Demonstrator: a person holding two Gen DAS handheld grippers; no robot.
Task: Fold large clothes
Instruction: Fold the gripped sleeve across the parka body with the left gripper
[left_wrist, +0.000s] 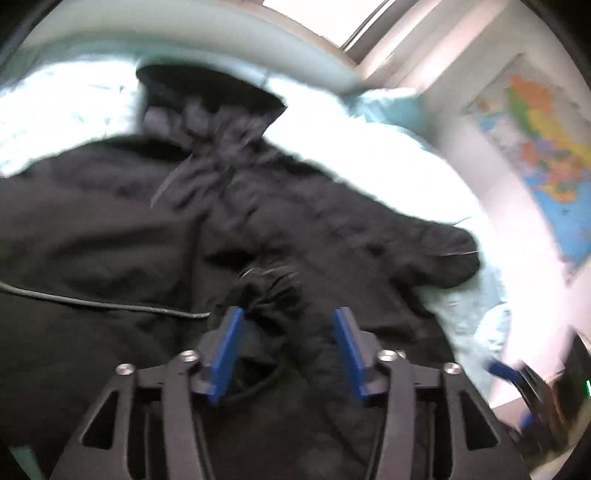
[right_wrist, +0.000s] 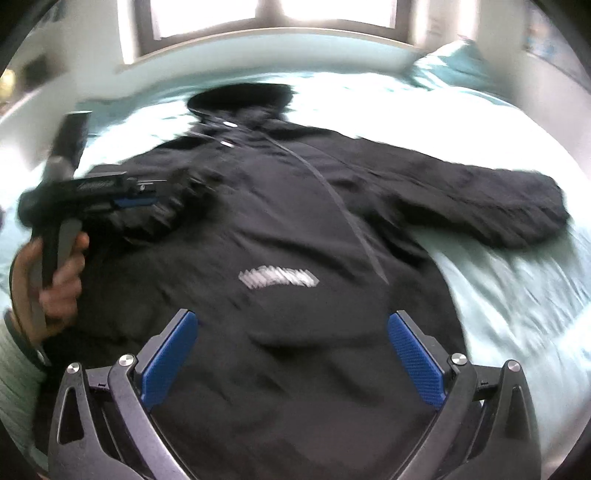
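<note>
A large black hoodie (right_wrist: 295, 229) lies front-up on a pale blue bed (right_wrist: 509, 295), hood toward the window, with a white logo (right_wrist: 279, 277) on the chest. Its right sleeve (right_wrist: 491, 206) stretches out to the right. My left gripper (left_wrist: 288, 317) is open, with a bunched cuff of the left sleeve (left_wrist: 269, 284) lying between its blue pads; it also shows in the right wrist view (right_wrist: 144, 201), held by a hand over the folded-in left sleeve. My right gripper (right_wrist: 291, 332) is open and empty above the hoodie's lower front.
A teal pillow (right_wrist: 454, 66) lies at the bed's far right by the window (right_wrist: 273, 14). A coloured map (left_wrist: 543, 147) hangs on the right wall. A thin cord (left_wrist: 92, 302) crosses the hoodie. Both views are motion-blurred.
</note>
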